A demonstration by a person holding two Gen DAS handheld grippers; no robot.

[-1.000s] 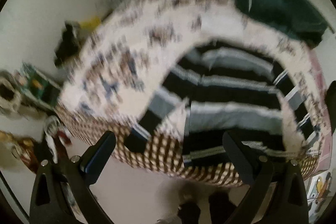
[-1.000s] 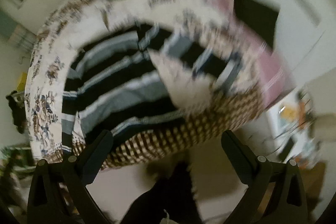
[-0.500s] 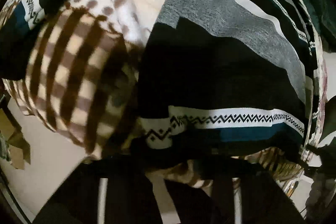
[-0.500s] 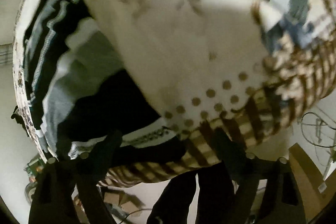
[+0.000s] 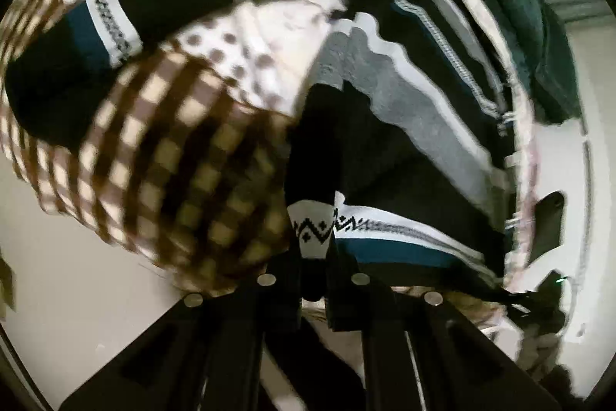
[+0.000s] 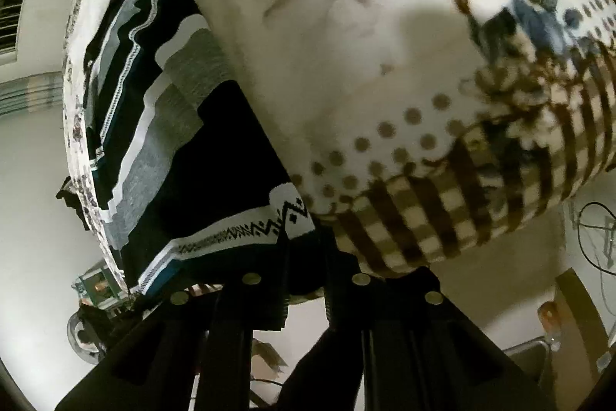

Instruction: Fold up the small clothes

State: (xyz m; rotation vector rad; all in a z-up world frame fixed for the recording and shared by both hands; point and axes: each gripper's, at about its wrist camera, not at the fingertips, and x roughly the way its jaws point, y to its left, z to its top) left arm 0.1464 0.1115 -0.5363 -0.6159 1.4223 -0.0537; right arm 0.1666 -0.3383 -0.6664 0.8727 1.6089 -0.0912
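Pinching the hem of the striped sweater (image 5: 404,110) at both near corners, I judge the fold has only just begun. My left hand-held gripper (image 5: 313,249) has its jaws pressed together on the white zigzag band at one hem corner; my right hand-held gripper (image 6: 304,241) is clamped the same way on the matching band at the other corner. Both jaw pairs show cloth between them, so I read them as gripping the sweater, not merely touching it.

The sweater lies spread on the bed (image 5: 161,180), over a cover that is checked brown and cream at the edge and spotted and flowered further in. In the left wrist view the body runs from the jaws toward one o'clock, and a sleeve crosses from nine toward twelve o'clock. In the right wrist view the body stretches toward ten o'clock.

No crease is made yet, as far as I can see: sleeves and body are unfolded. A dark green garment (image 5: 539,37) sits at two o'clock, apart from the sweater.

I can make out no basket, box or other container for clothes.
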